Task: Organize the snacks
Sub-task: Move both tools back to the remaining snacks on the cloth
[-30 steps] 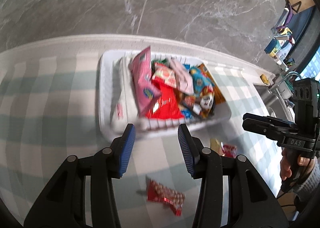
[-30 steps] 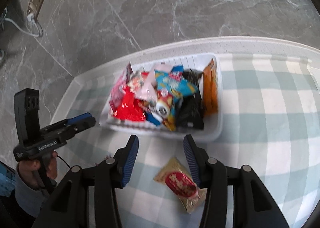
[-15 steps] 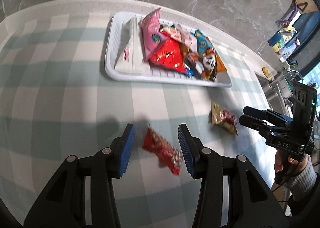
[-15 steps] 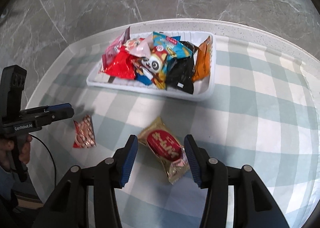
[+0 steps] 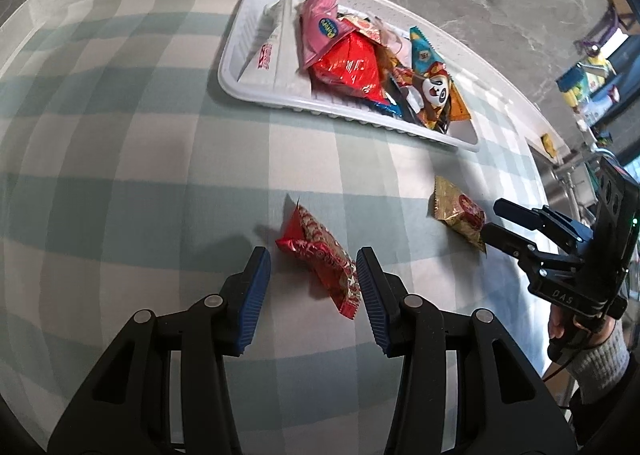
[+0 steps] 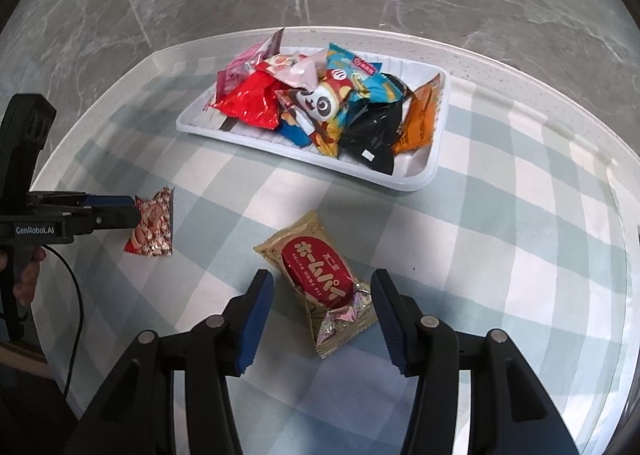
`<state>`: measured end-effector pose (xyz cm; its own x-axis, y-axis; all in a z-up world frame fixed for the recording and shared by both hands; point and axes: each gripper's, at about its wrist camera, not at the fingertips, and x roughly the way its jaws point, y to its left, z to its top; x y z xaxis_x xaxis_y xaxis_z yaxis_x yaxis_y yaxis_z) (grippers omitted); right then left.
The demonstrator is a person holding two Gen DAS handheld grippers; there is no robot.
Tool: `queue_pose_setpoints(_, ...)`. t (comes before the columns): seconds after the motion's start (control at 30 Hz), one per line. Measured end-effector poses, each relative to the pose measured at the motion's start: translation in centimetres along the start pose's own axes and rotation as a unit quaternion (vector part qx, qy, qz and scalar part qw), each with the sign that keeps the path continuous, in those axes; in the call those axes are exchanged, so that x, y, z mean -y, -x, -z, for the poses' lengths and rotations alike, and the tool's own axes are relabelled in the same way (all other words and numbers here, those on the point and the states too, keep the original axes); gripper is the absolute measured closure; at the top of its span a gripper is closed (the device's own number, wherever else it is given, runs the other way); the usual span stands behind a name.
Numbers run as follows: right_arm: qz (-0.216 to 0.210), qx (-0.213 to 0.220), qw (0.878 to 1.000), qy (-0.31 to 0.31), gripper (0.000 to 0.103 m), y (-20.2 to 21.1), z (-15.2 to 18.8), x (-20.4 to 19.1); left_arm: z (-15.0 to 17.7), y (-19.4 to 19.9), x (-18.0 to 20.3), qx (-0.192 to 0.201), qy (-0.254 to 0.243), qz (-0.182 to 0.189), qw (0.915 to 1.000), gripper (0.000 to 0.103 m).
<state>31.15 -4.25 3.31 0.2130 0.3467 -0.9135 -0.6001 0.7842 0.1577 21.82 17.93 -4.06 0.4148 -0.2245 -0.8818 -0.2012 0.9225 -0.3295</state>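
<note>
— So, what do we have laid out, biggest first?

— We see the checked tablecloth (image 6: 500, 215) over the round table, and toward twelve o'clock on it the white tray (image 6: 424, 175), heaped with snack packets: a red one (image 6: 252, 103), a panda-faced one (image 6: 320, 107), a black one (image 6: 372, 131) and an orange one (image 6: 420, 119) at its right end.

— And our two grippers?

— We hold the right gripper (image 6: 322, 307) with its blue pads spread wide, either side of the gold packet with the red oval label (image 6: 316, 279), which lies flat on the cloth; we cannot tell whether either pad touches it. We hold the left gripper (image 5: 313, 287) just as wide, astride the small red patterned packet (image 5: 320, 255), which lies at nine o'clock from the gold one.

— Are the two packets near the tray?

— Both lie on the cloth at about six o'clock from it, apart from its rim.
</note>
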Motion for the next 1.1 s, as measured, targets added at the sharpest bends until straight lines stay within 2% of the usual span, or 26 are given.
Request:
queue_pose_setpoints(0.53, -0.030, -0.012, 0.997, 0.065, 0.049, -2.2, -0.2, 0.5, 0.0, -2.0, 1.2, -0.001, 0.057, -0.036, 0.9977, 0.060)
queue_pose_setpoints(1.1, -0.032, -0.016, 0.996, 0.087, 0.049, -3.0, 0.0, 0.3, -0.3, -3.2, 2.7, 0.018, 0.036, -0.077, 0.9962, 0.060)
